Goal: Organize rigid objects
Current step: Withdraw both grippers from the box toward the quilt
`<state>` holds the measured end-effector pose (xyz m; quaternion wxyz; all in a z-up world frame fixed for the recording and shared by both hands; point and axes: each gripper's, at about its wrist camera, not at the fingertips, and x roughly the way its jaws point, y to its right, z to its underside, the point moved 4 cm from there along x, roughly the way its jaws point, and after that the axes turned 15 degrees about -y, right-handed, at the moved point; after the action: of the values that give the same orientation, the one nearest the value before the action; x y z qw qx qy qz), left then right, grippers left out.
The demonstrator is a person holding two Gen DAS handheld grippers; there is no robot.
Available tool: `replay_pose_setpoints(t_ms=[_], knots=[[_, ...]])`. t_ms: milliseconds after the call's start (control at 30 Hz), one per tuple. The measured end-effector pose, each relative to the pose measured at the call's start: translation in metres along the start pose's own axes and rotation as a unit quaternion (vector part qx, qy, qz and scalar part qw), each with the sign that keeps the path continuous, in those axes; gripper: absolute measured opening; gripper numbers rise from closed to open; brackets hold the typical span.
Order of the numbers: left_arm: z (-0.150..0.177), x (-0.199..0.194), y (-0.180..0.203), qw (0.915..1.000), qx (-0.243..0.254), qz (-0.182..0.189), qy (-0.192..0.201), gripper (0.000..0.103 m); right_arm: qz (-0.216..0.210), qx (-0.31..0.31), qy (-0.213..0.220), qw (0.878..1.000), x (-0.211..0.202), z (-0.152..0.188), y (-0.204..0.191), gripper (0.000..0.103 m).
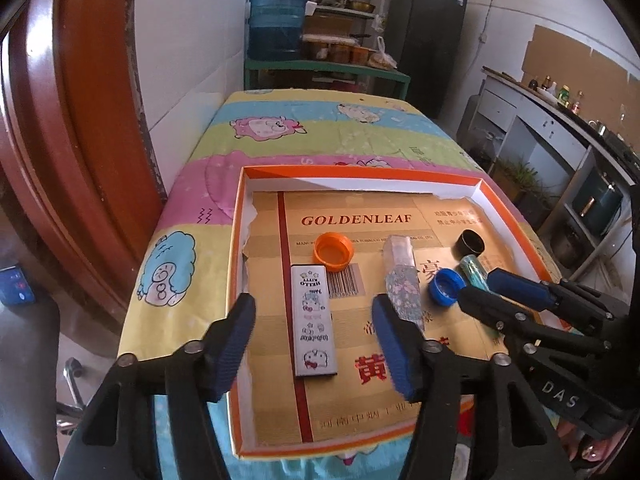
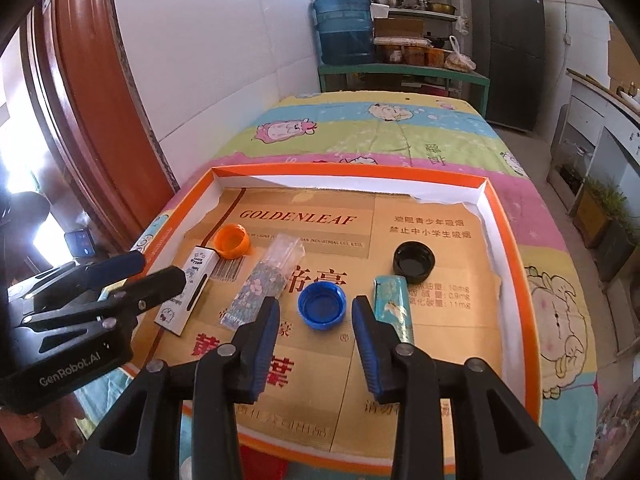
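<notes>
Left gripper, left wrist view: our left gripper (image 1: 314, 340) stands released, jaws wide apart, with the white Hello Kitty box (image 1: 314, 322) lying flat between the pads, touched by neither.
Neighbours, left wrist view: orange cap (image 1: 333, 251) just beyond the white box; floral tube (image 1: 402, 280) beside our inner finger; blue cap (image 1: 446, 287) and black cap (image 1: 471, 243) further right.
Edges, left wrist view: orange tray (image 1: 360, 171) wall runs close by our outer finger, so we have little room leftward; the middle of the gold liner is free.
Right gripper, right wrist view: our right gripper (image 2: 316, 334) is released too, jaws part open, empty; the blue cap sits just ahead of the tips.
Teal box, right wrist view: teal box (image 2: 394, 307) lies just beside our right finger, the black cap beyond it.
Step, as we judge it: both pieces look set down; we should lift straight clear before swinging, so neither finger nudges the floral tube or teal box.
Open room, right wrist view: bare liner to the right of the teal box, up to the tray wall.
</notes>
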<state>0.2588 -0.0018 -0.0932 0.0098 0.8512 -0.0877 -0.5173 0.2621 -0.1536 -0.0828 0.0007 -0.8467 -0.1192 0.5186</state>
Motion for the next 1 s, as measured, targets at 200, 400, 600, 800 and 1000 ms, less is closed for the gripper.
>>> replay_pose_setpoints(t_ms=[200,400,600,800,1000], knots=[[0.011,-0.02,0.001,0.9999,0.008,-0.003,0.01,0.063,0.002,0.005,0.006,1.0,-0.02,0.009,0.0,0.038],[0.026,-0.035,0.002,0.9997,0.02,-0.005,0.015,0.071,0.004,0.013,0.012,1.0,-0.04,0.025,-0.002,0.038],[0.045,-0.053,0.004,0.9994,0.028,0.002,0.022,0.071,0.006,0.017,0.015,1.0,-0.059,0.044,-0.005,0.046],[0.065,-0.068,0.008,0.9987,0.045,0.001,0.025,0.071,0.007,0.024,0.013,1.0,-0.071,0.069,-0.01,0.046],[0.086,-0.073,0.013,0.9983,0.054,0.017,0.015,0.071,0.005,0.031,0.006,0.999,-0.078,0.095,-0.012,0.046]])
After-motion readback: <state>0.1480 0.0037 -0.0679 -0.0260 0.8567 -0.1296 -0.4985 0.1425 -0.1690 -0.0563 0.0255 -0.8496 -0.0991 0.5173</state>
